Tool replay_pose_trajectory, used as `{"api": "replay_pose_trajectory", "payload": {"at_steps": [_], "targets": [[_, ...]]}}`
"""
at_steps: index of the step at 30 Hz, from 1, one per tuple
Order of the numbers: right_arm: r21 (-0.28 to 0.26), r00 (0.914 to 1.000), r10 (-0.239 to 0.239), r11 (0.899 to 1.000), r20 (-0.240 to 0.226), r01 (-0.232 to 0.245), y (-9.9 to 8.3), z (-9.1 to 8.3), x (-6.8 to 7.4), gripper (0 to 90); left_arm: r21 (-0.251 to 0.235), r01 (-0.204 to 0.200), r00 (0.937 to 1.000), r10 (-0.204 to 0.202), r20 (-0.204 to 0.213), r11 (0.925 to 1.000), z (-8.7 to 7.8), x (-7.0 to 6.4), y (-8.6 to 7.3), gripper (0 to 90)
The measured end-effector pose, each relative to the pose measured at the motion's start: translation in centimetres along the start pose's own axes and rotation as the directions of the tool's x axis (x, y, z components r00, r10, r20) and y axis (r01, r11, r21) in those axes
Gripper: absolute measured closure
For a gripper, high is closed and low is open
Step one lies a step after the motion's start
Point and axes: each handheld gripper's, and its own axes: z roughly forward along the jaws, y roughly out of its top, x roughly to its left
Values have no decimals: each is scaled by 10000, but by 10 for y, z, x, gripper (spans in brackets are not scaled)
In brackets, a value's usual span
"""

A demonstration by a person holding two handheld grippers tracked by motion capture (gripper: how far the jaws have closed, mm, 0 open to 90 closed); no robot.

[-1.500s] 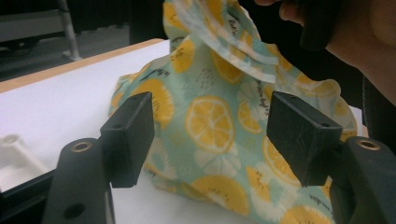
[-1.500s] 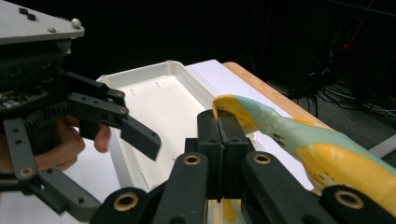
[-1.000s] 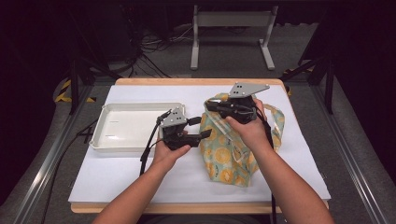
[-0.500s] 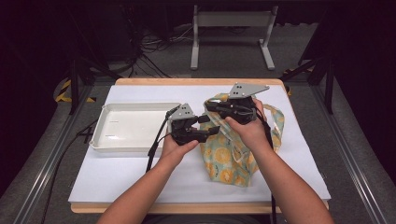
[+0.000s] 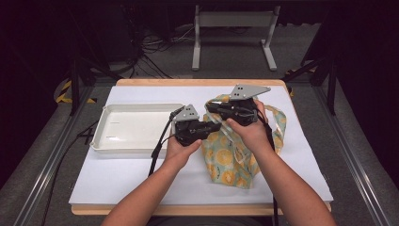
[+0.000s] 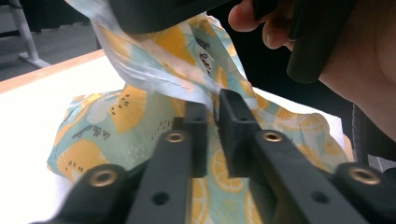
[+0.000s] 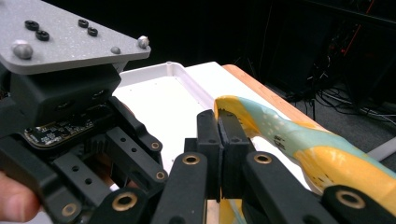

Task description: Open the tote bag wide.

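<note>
Fabric work at centre frame: the right gripper (image 5: 214,107) has its fingers pinched on the rim of a lemon-print teal cloth bag (image 5: 235,155) lying on the white-covered table (image 5: 117,174), while the left gripper (image 6: 212,109), fingers slightly parted around the hem, should close squarely before pulling apart. White plastic tray (image 5: 134,128) waits at left.

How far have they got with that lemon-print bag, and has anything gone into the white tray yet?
Done: the right tool is shut on an edge of the bag and holds it up off the table. In hand: the left tool has a fold of the cloth between its jaws, which stand slightly apart, so that grip looks unfinished. Left: the white tray holds nothing, and the bag's lower part lies on the white sheet.
</note>
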Motion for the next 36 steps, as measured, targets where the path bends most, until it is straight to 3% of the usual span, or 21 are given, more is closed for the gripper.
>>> {"api": "replay_pose_trajectory", "payload": {"at_steps": [3, 14, 28, 36], "targets": [[-3, 10000, -6, 10000, 10, 6, 0, -1, 0, 888, 42, 59, 10000, -59, -3, 10000, -2, 1, 0, 890], [-159, 9999, 112, 9998, 121, -110, -1, -12, -1, 828, -231, -100, 9996, 94, -248, 9997, -13, 0, 4, 895], [-588, 9980, 414, 9975, 476, -386, -13, -56, -6, 791, -784, 110, 9966, -174, -808, 9969, -42, 16, 7, 894], [-715, 9908, 765, 9951, 1114, -688, -33, -85, -15, 777, -962, 135, 9931, -246, -1150, 9953, -59, 23, 7, 894]]}}
